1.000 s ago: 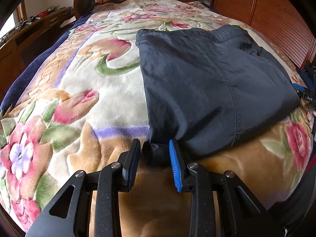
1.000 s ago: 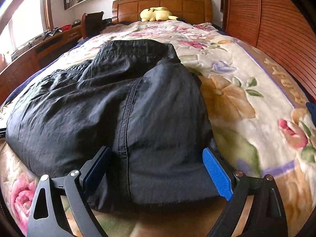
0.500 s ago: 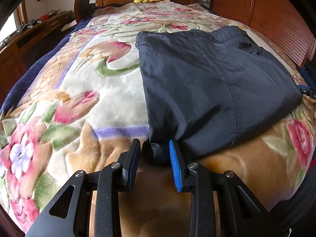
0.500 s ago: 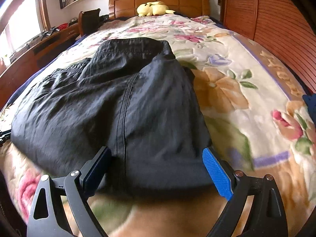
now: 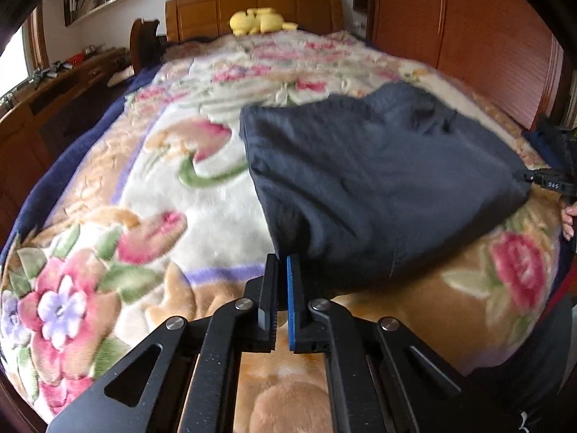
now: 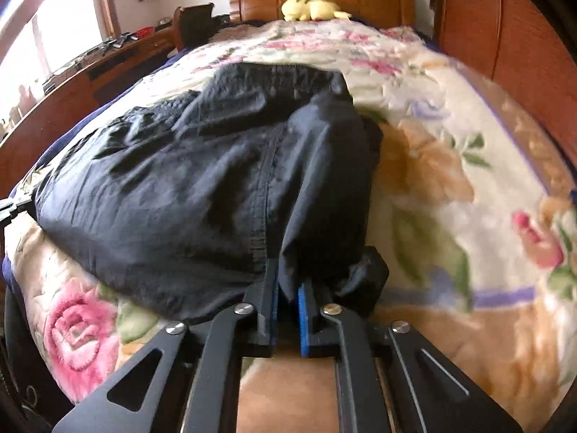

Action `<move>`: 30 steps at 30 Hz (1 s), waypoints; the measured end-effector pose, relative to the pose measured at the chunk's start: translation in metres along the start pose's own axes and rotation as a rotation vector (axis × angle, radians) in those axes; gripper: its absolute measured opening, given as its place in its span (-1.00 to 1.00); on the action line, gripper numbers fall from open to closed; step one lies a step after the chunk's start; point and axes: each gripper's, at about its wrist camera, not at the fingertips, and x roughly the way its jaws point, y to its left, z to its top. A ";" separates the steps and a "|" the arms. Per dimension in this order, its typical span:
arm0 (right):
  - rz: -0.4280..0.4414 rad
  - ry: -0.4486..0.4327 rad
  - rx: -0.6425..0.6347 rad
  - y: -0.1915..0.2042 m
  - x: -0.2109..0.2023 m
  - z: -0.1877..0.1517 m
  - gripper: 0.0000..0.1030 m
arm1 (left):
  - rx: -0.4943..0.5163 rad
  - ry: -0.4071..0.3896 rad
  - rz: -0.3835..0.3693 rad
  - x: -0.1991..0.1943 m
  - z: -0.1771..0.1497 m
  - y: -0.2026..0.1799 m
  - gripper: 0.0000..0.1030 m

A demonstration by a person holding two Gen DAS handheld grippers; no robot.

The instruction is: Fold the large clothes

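A: Status check. Where's the garment?

B: Dark garment (image 5: 378, 187) lies on the floral blanket (image 5: 202, 209) at the near end of the bed, already doubled over. You've got both near corners. Left hand-held gripper (image 5: 282, 288) is closed tight on the left corner edge, only a thin bit of fabric pinched. Right hand-held gripper (image 6: 287, 288) is clamped on a thicker bunch at the right corner, w/ extra cloth spilling beside the blue pad.

A: Risks?

B: Left bite looks shallow, so a fast pull fwd could slip it out & drop that side. Right side's bunched; probably carries wrinkles into the fold. Lift uneven & the layers prob. skew. Also the fuzzy blanket may drag the lower layer. Plush toy (image 6: 313, 7) by the headboard is well clear.
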 end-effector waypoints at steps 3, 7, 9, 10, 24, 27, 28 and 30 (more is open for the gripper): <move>-0.014 -0.045 -0.003 -0.001 -0.023 0.001 -0.92 | -0.002 -0.037 -0.007 -0.015 0.003 -0.004 -0.93; -0.026 -0.081 -0.019 0.002 -0.056 -0.005 -0.93 | -0.011 -0.070 -0.042 -0.039 0.000 -0.011 -0.96; -0.025 -0.085 -0.027 0.002 -0.073 -0.015 -0.93 | -0.018 -0.082 -0.068 -0.052 -0.005 -0.014 -0.96; -0.031 -0.085 -0.031 0.000 -0.080 -0.021 -0.93 | -0.011 -0.088 -0.071 -0.060 -0.010 -0.018 -0.96; -0.130 -0.044 -0.027 0.003 -0.132 -0.051 -0.87 | -0.054 -0.042 -0.065 -0.080 -0.045 -0.031 -0.96; -0.161 -0.063 -0.060 0.020 -0.135 -0.034 -0.56 | -0.089 -0.047 -0.093 -0.078 -0.047 -0.028 -0.96; -0.163 -0.073 -0.073 0.025 -0.137 -0.029 -0.25 | -0.090 -0.049 -0.090 -0.078 -0.048 -0.028 -0.95; -0.138 -0.095 -0.089 0.036 -0.138 -0.021 0.01 | -0.104 -0.047 -0.098 -0.077 -0.049 -0.026 -0.95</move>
